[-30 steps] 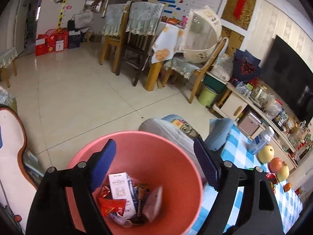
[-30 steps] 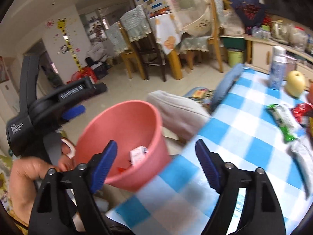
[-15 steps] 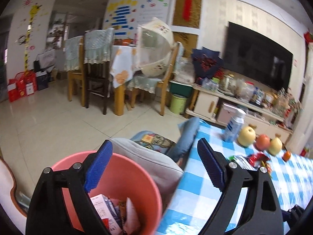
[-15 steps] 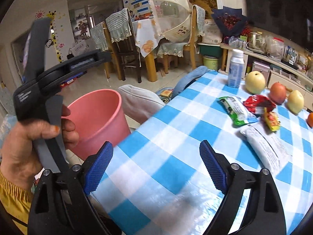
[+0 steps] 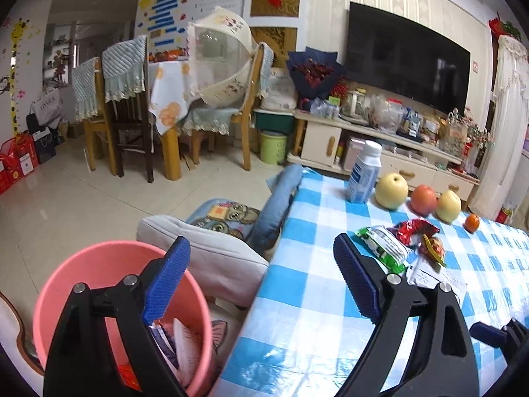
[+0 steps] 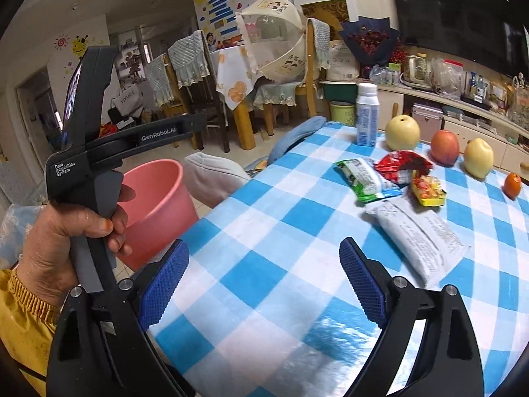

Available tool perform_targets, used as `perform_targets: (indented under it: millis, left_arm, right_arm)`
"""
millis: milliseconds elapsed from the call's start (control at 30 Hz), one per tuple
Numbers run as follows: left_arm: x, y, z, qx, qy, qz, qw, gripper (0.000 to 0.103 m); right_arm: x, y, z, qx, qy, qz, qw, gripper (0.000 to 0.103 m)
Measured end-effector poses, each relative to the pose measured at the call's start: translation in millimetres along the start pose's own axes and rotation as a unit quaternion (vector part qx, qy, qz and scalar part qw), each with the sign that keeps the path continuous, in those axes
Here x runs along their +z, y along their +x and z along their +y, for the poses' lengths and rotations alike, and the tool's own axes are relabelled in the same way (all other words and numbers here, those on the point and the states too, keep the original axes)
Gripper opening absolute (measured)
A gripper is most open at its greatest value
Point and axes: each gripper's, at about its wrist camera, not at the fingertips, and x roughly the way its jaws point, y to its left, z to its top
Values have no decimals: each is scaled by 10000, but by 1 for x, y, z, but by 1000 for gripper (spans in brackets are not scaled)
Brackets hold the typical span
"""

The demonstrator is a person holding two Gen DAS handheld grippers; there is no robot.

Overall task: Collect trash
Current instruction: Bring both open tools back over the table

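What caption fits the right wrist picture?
Open right gripper hovers over the checkered table, facing four wrappers and fruit, pink bin beside it.

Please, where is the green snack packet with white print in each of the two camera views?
Left wrist view: green snack packet lies right of centre on the blue-and-white checked tablecloth, just past the tool's right finger.
Right wrist view: the packet lies right of centre, upper half.
Shared landmark: crumpled red wrapper beside it.
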Motion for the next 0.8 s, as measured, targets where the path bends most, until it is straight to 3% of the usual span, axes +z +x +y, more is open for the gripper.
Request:
perform_targets:
  millis: [267, 800]
  left_arm:
    - [-6, 5, -22, -93, 172, -32, 9998, 89]
    - [-26, 27, -81, -168, 979, 417, 9942, 89]
  right_arm:
    - [-1, -13, -33, -94, 255, -95, 9996, 91]
    - [2, -41, -90, -283, 547, -217, 9979, 92]
